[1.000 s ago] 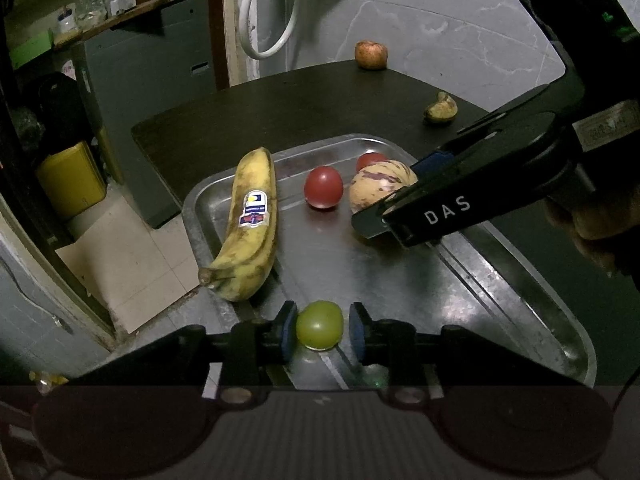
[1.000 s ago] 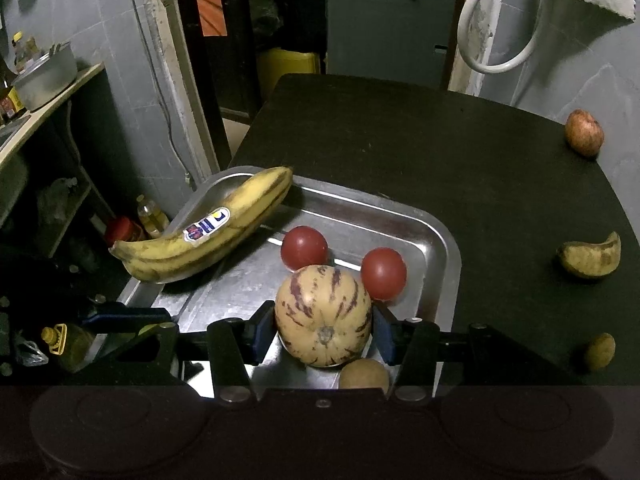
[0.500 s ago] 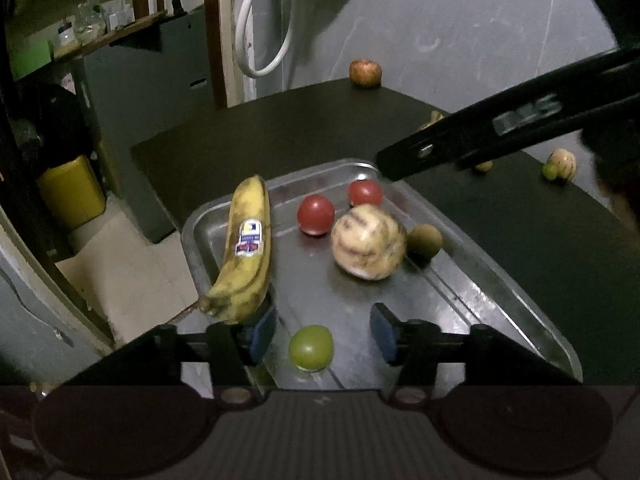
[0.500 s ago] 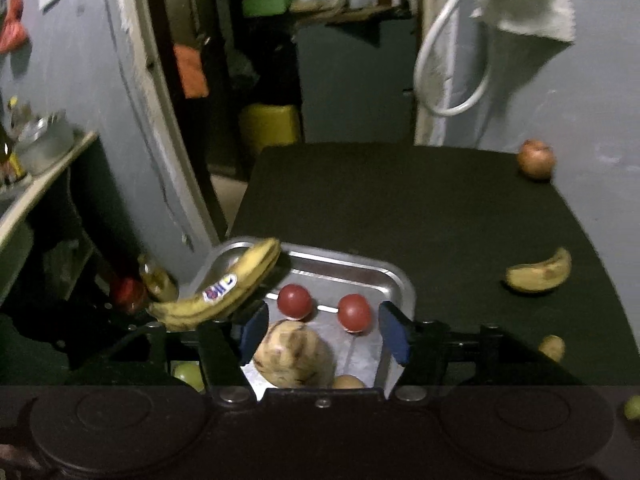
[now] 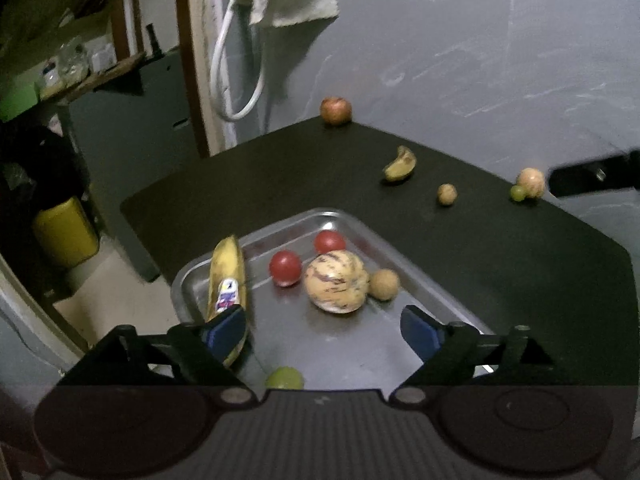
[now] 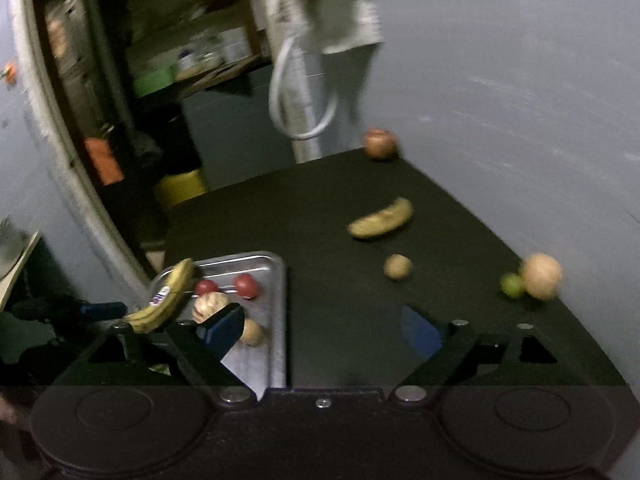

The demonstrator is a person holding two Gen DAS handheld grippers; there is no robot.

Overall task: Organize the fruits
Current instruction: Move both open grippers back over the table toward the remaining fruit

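My left claw is spreading its jaws over the near end of the tray, with nothing between the pads; the green grape lies on the tray floor just below them, free. My right claw is also widening and empty, out over the dark surface to the right of the tray. Inside the tray sit the banana, two tomatoes, the striped melon and a brown fruit touching it.

I judge both drop-offs done and a fetch beginning. Still loose on the surface are a small banana, a small brown fruit, a pale round fruit with a green one touching it, and an apple at the far edge. The right claw faces these; next it needs to reach one, straddle it with jaws wide, then close gently, since round fruit rolls.
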